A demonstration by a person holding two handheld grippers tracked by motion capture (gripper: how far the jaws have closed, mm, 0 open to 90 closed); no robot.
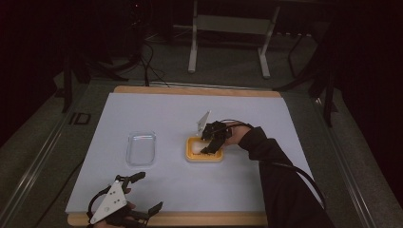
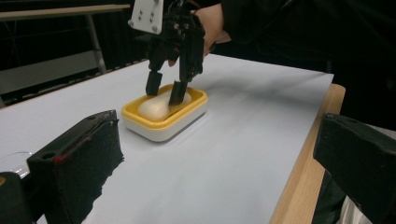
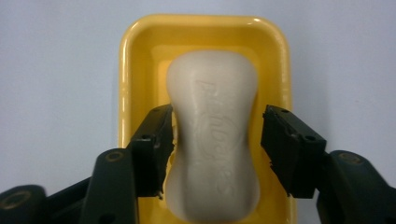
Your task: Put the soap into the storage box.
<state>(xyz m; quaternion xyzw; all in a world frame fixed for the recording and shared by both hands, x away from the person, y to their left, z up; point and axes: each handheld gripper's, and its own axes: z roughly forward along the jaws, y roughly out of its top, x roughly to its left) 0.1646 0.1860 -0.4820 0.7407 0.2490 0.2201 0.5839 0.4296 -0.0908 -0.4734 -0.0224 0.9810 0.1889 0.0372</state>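
A pale cream soap bar [image 3: 212, 140] lies in a yellow soap dish [image 3: 123, 70] with a white base [image 2: 161, 133], right of the middle of the white table top [image 1: 190, 114]. My right gripper [image 3: 217, 126] points down into the dish [image 1: 190, 153] and stands open astride the bar's waist. One jaw touches the soap [image 2: 156, 106]; a thin gap shows at the other. That gripper [image 2: 165, 93] [image 1: 209, 148] is held by a hand in a dark sleeve. My left gripper [image 1: 148, 191] is open and holds nothing near the table's front edge, its jaws wide apart [image 2: 219, 154].
A clear plastic tray [image 1: 141, 148] lies left of the dish, its corner at the edge of the left gripper view [image 2: 11, 161]. The table has a wooden front edge [image 2: 303, 158]. A white metal frame [image 1: 228, 28] stands on the floor beyond the table.
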